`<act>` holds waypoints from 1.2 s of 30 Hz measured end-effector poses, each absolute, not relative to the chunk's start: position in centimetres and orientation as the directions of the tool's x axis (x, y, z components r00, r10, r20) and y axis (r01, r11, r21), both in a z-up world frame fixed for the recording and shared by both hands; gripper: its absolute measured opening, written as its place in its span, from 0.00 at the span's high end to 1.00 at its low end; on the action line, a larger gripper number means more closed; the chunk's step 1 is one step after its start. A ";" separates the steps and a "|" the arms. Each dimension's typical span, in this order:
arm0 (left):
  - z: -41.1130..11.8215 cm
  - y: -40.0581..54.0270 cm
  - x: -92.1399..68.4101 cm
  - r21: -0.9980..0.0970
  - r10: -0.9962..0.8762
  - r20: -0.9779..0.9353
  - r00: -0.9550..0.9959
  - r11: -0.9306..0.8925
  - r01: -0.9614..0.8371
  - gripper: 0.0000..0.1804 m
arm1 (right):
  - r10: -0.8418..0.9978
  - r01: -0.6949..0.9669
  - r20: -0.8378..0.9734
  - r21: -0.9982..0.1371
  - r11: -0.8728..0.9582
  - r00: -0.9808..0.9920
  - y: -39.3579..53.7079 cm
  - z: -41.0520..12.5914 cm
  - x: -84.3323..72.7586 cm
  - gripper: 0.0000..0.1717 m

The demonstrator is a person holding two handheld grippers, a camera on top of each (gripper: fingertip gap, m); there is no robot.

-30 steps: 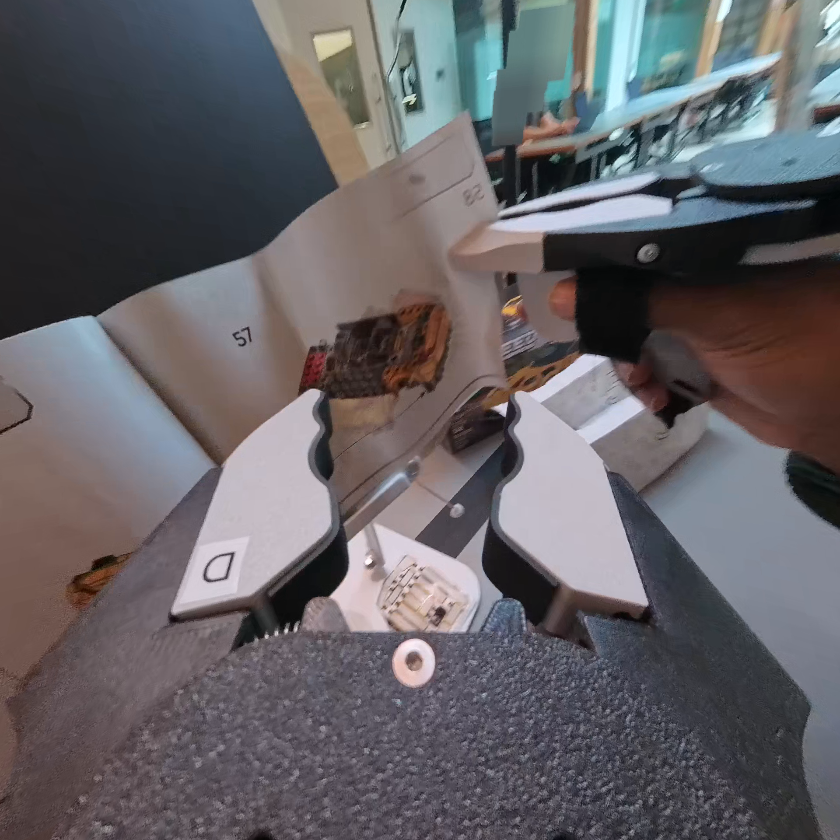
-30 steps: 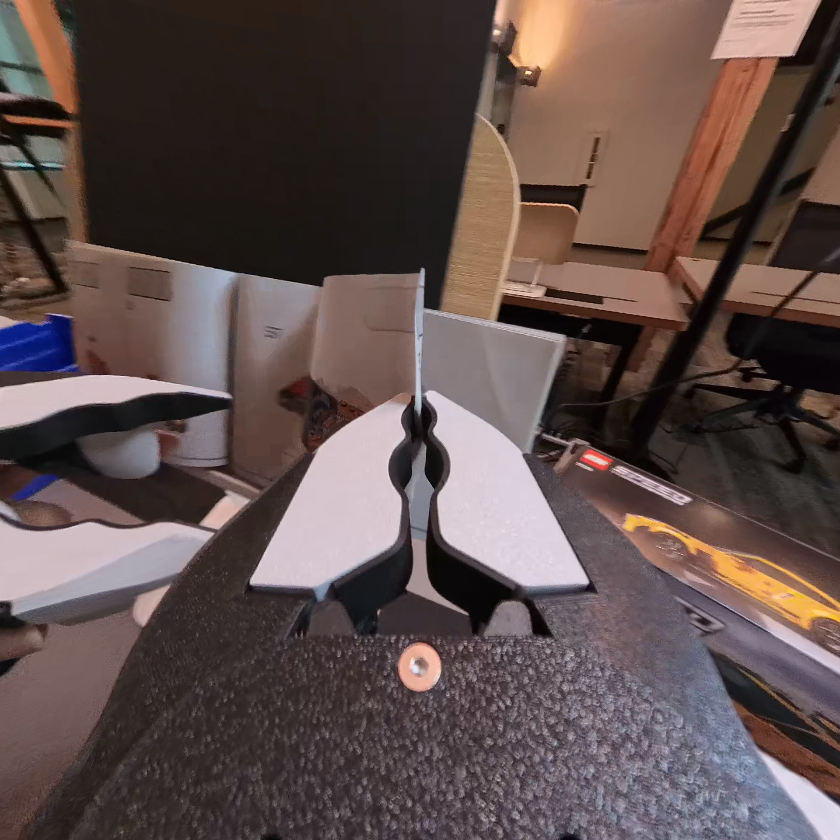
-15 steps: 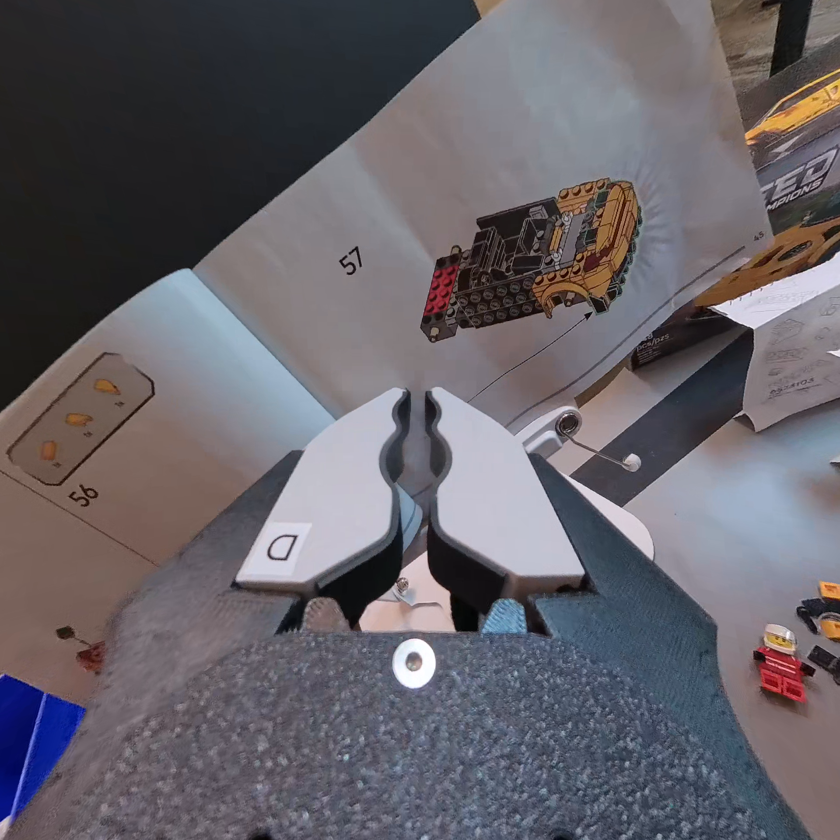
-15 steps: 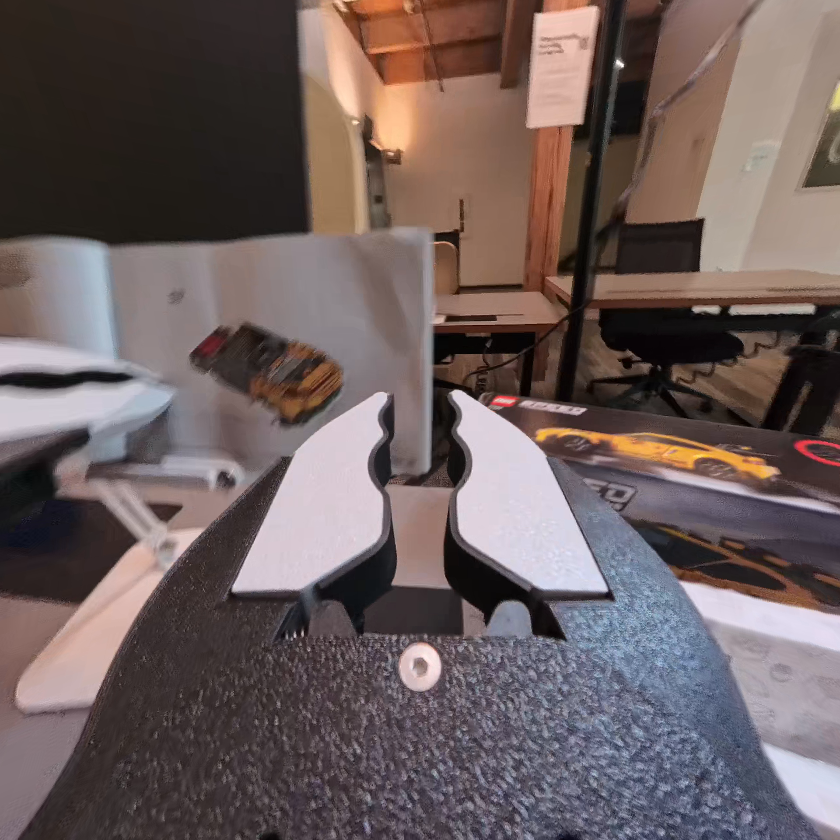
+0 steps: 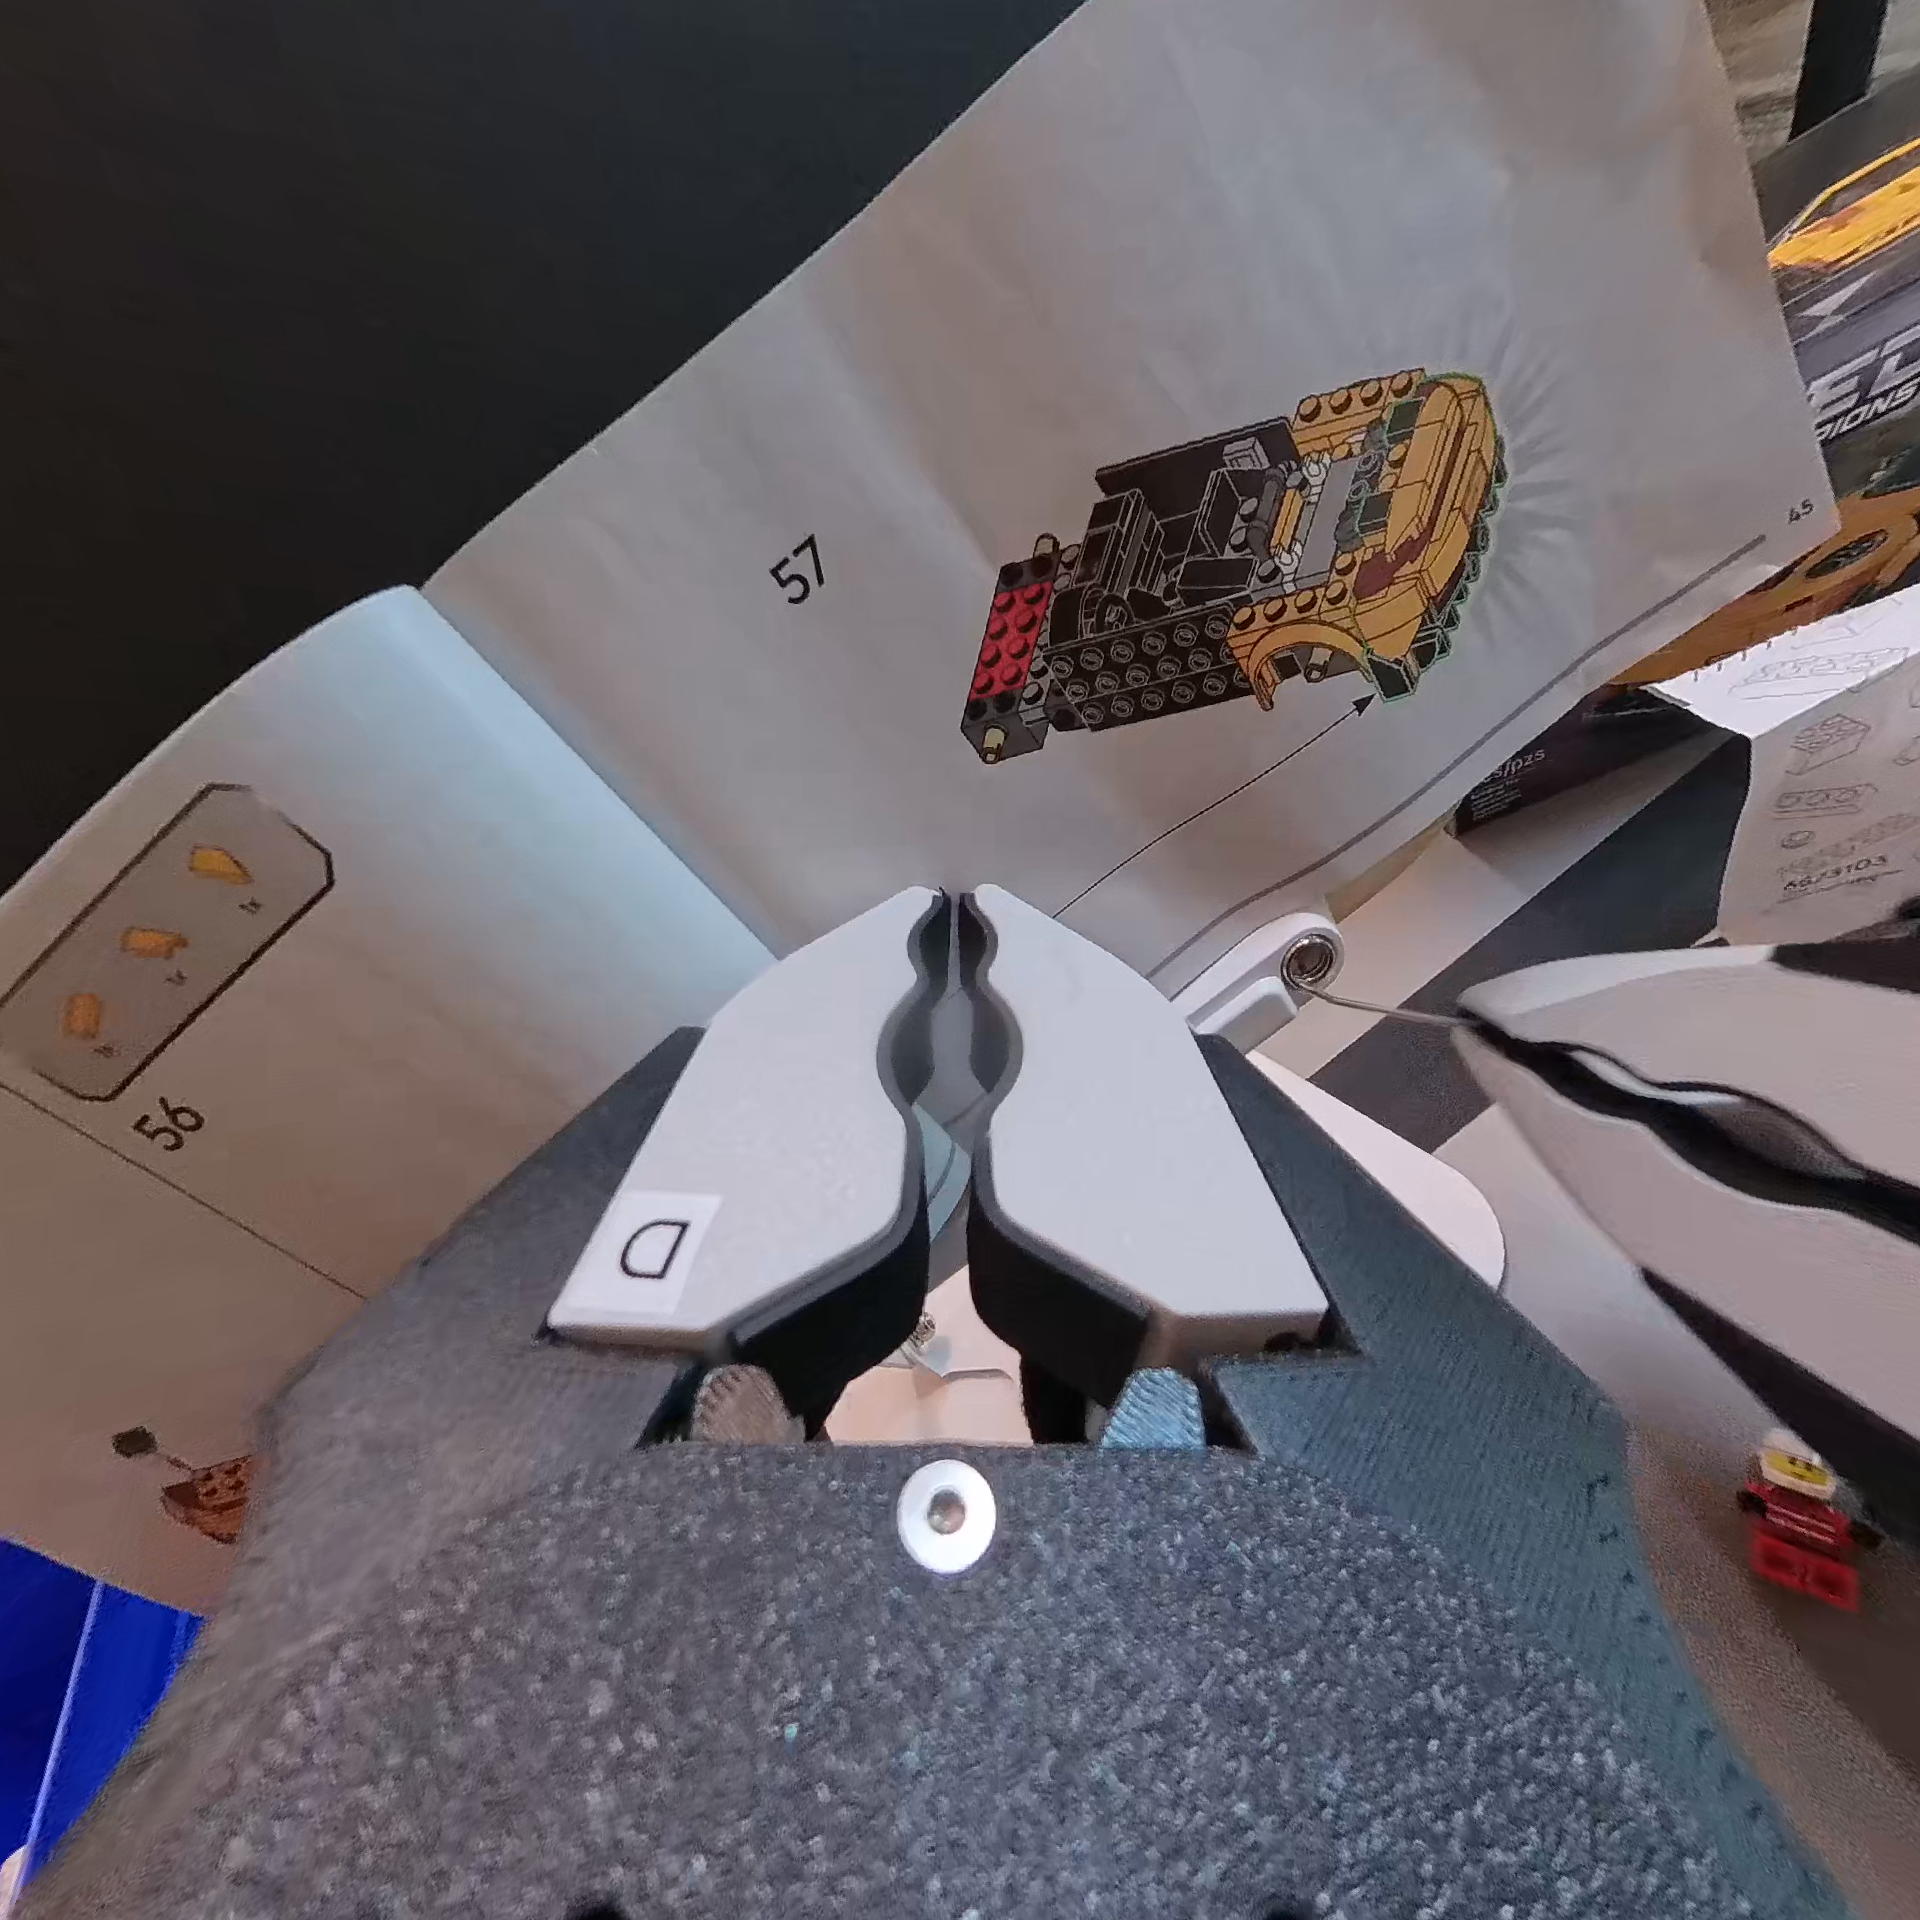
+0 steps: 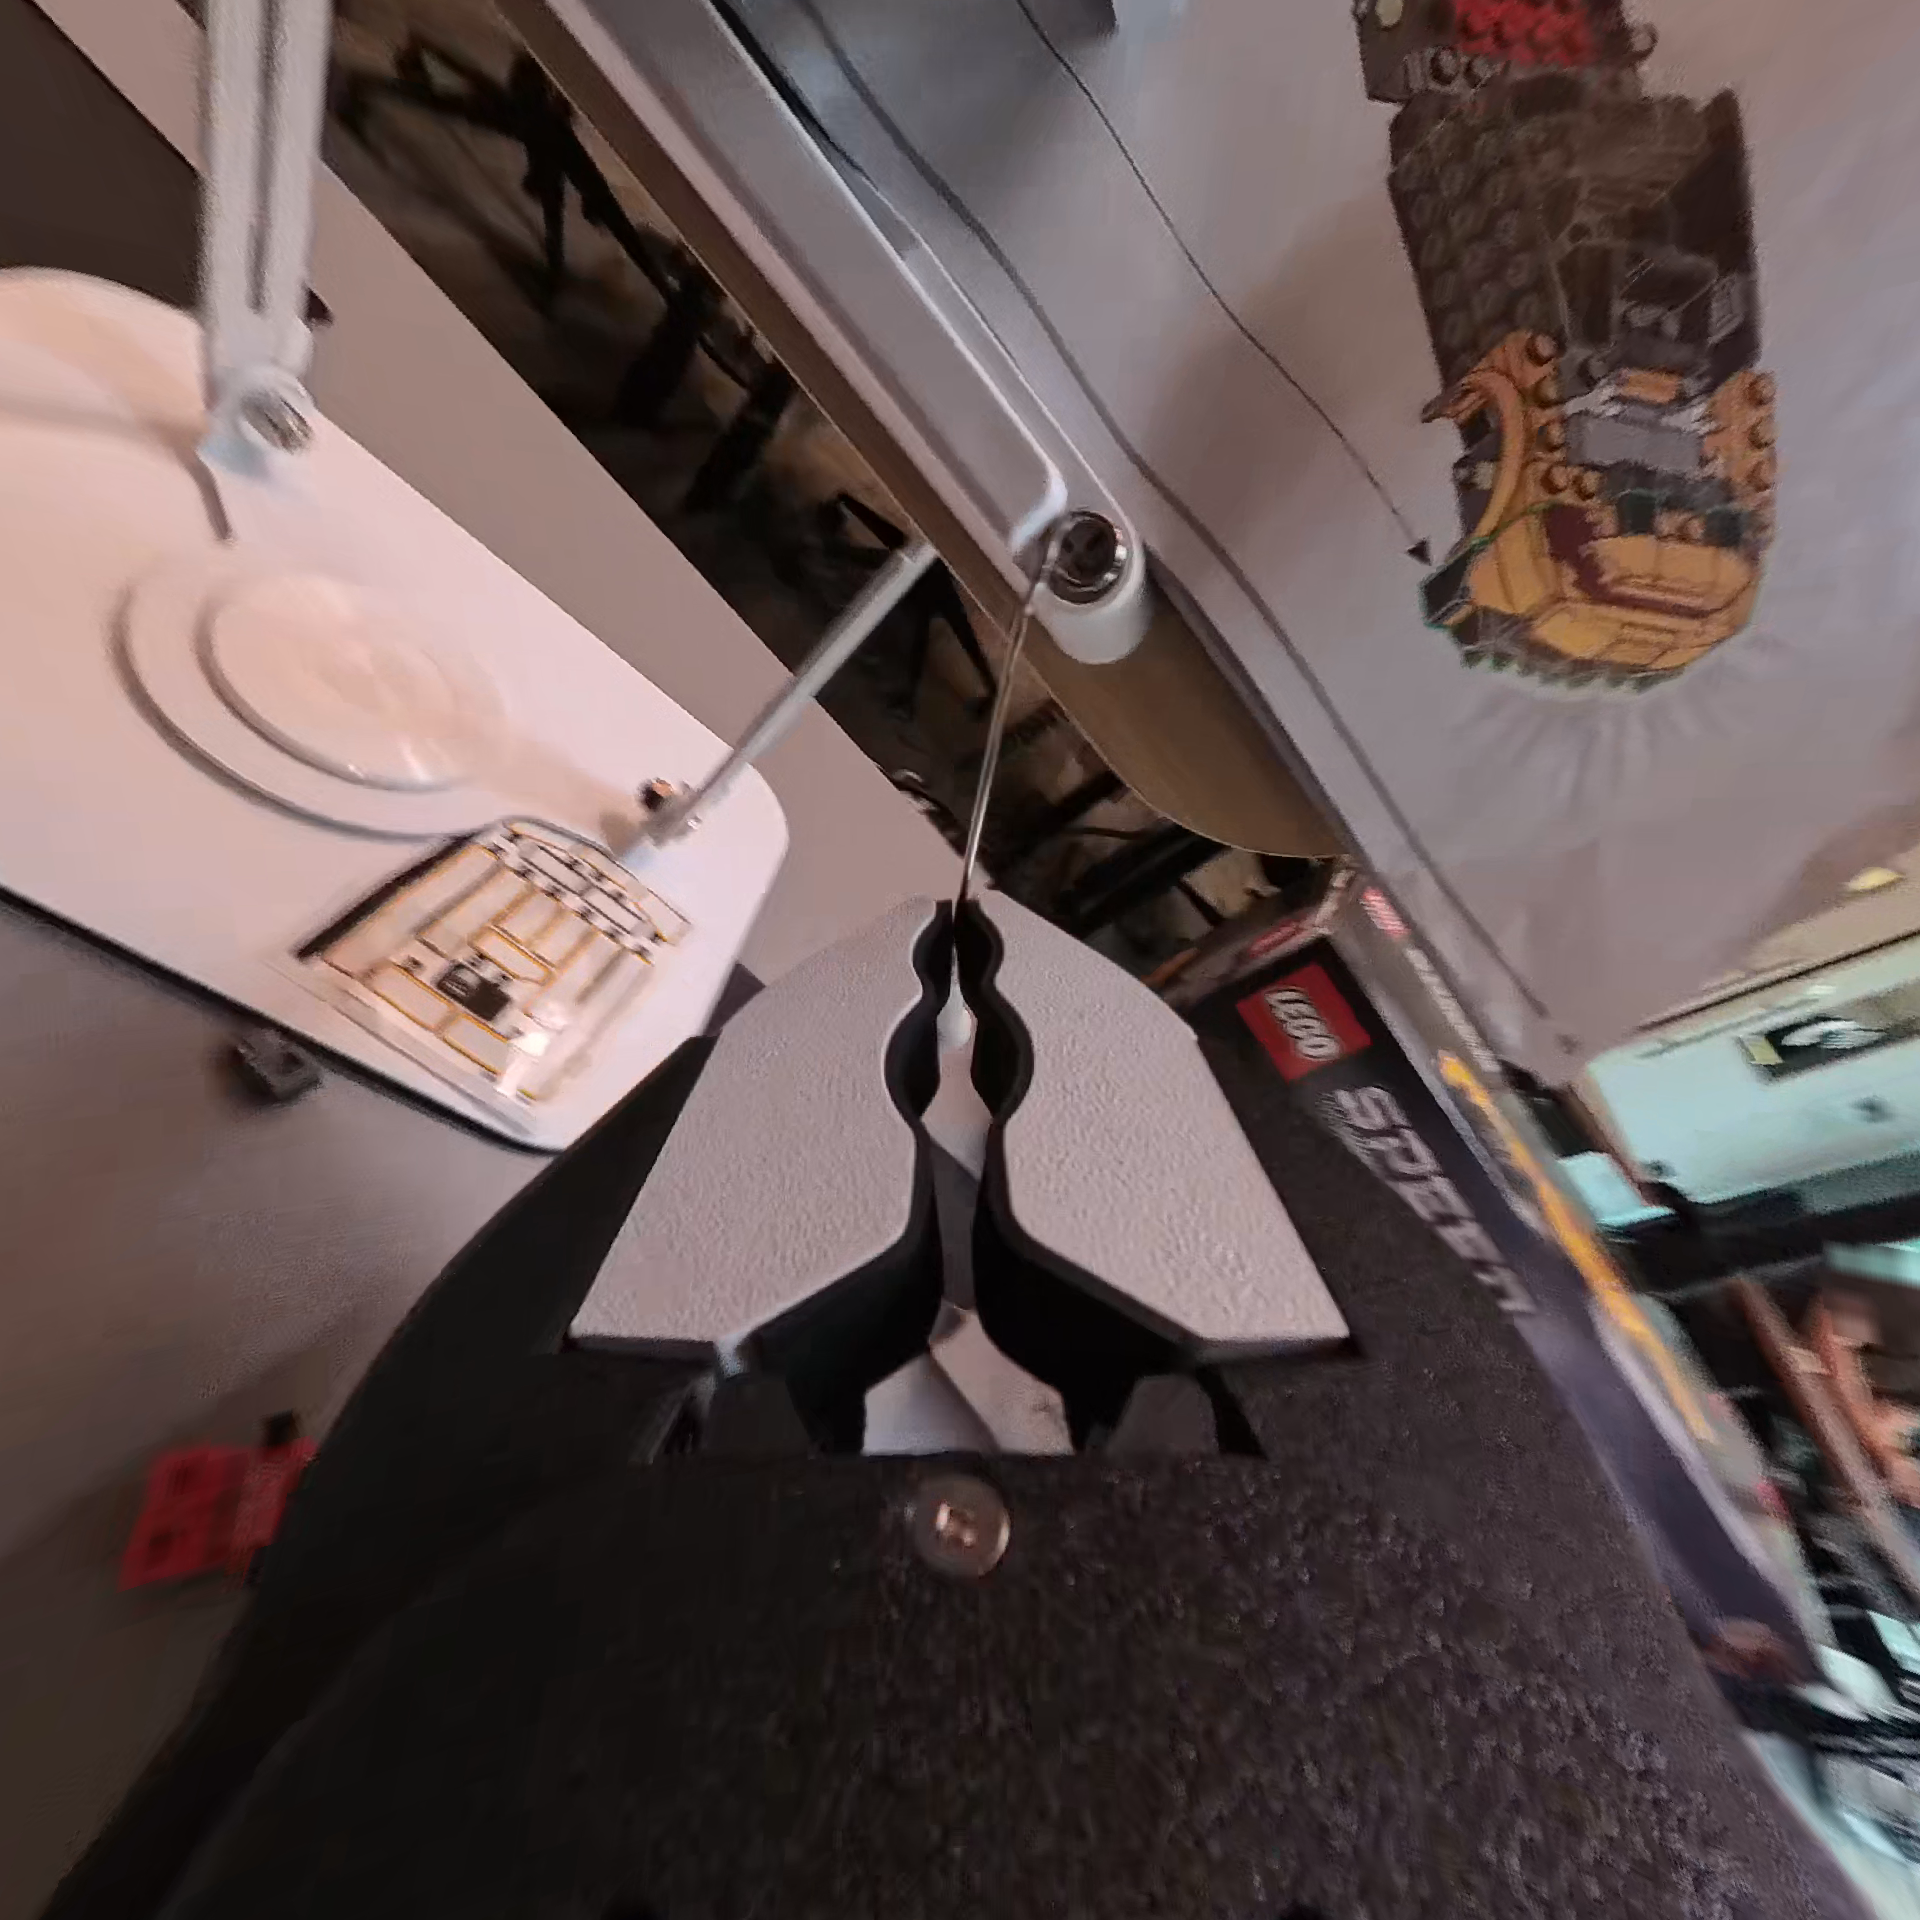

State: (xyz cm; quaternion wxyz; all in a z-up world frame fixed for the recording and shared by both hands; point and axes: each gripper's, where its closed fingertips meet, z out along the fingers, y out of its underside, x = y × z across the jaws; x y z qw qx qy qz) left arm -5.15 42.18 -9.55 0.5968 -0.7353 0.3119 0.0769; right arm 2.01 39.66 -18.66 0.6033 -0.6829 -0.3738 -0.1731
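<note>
An open brick-building instruction booklet [image 5: 1039, 416] leans on a white book stand [image 5: 1434, 1195]. My left gripper [image 5: 954, 899] is shut on the lower edge of the right-hand page, which runs between its pads. My right gripper [image 6: 961, 909] is shut on the stand's thin wire page-holder arm [image 6: 997, 727]. The arm's white ball tip [image 6: 954, 1023] sits in the hollow between the fingers. The arm hinges at a metal pivot [image 6: 1086, 540] on the stand's ledge. In the left wrist view the right gripper [image 5: 1486, 1023] grips the same wire [image 5: 1382, 1008] just right of my left fingers.
A dark toy-car box [image 6: 1403, 1122] stands behind the stand and also shows in the left wrist view [image 5: 1860, 343]. A red minifigure [image 5: 1803, 1527] stands on the grey table. A loose printed sheet [image 5: 1849, 790] and a blue bin [image 5: 62, 1704] are nearby. About 12 cm separates my left fingertips from my right. The metal pivot [image 6: 1086, 540] is about 6 cm from both grippers' fingertips. It is also in sight in the left wrist view [image 5: 1314, 964].
My left gripper closed from wide open onto the page's lower edge. My right gripper let go of the page, opened, dropped to the stand and shut on the wire arm.
</note>
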 end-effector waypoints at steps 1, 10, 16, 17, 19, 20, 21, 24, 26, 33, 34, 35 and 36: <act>-9.6 42.3 -5.1 -0.829 -0.366 -0.485 0.795 -0.097 -0.550 1.00 | 0.271 0.750 0.722 -0.662 0.005 0.636 39.5 -18.2 2.6 1.00; -9.7 42.5 -5.0 -0.824 -0.354 -0.484 0.800 -0.123 -0.553 1.00 | 0.075 0.930 0.929 -0.365 0.042 0.362 38.7 -12.6 4.8 0.99; -9.7 42.4 -5.0 -0.830 -0.372 -0.469 0.801 -0.125 -0.544 1.00 | 0.036 0.965 0.968 -0.250 0.076 0.248 39.2 -10.3 4.2 0.97; -9.7 42.4 -5.0 -0.831 -0.375 -0.466 0.802 -0.125 -0.542 1.00 | 0.030 0.969 0.972 -0.236 0.080 0.234 39.3 -10.0 4.0 0.97; -9.7 42.4 -5.0 -0.832 -0.375 -0.465 0.802 -0.123 -0.541 1.00 | 0.017 0.974 0.978 -0.208 0.089 0.207 39.4 -9.6 3.7 0.97; -9.7 42.4 -5.0 -0.832 -0.375 -0.466 0.801 -0.122 -0.541 1.00 | 0.011 0.977 0.981 -0.192 0.094 0.191 39.5 -9.4 3.6 0.97; -9.6 42.4 -5.0 -0.833 -0.376 -0.466 0.801 -0.120 -0.541 1.00 | 0.003 0.980 0.985 -0.173 0.101 0.174 39.5 -9.2 3.5 0.97; -9.6 42.4 -5.0 -0.838 -0.386 -0.452 0.804 -0.125 -0.531 1.00 | -0.023 0.986 0.993 -0.112 0.126 0.116 39.8 -8.5 2.8 0.96; -9.6 42.4 -5.0 -0.839 -0.388 -0.448 0.805 -0.128 -0.529 1.00 | -0.041 0.987 0.996 -0.078 0.139 0.085 40.2 -8.1 2.2 0.96; -9.5 42.3 -5.1 -0.856 -0.407 -0.418 0.812 -0.122 -0.502 1.00 | -0.106 0.954 0.987 -0.087 0.287 0.122 38.6 -4.4 -3.8 1.00; -9.5 42.1 -5.1 -0.872 -0.421 -0.383 0.822 -0.129 -0.472 1.00 | -0.088 0.947 0.985 -0.117 0.300 0.150 38.7 -4.1 -4.0 1.00; -9.5 42.0 -5.1 -0.879 -0.428 -0.368 0.826 -0.130 -0.459 1.00 | -0.072 0.935 0.978 -0.162 0.316 0.193 38.7 -4.0 -4.0 1.00; -9.4 41.8 -5.2 -0.882 -0.430 -0.368 0.824 -0.120 -0.456 1.00 | -0.064 0.928 0.971 -0.198 0.315 0.229 38.6 -3.9 -3.7 1.00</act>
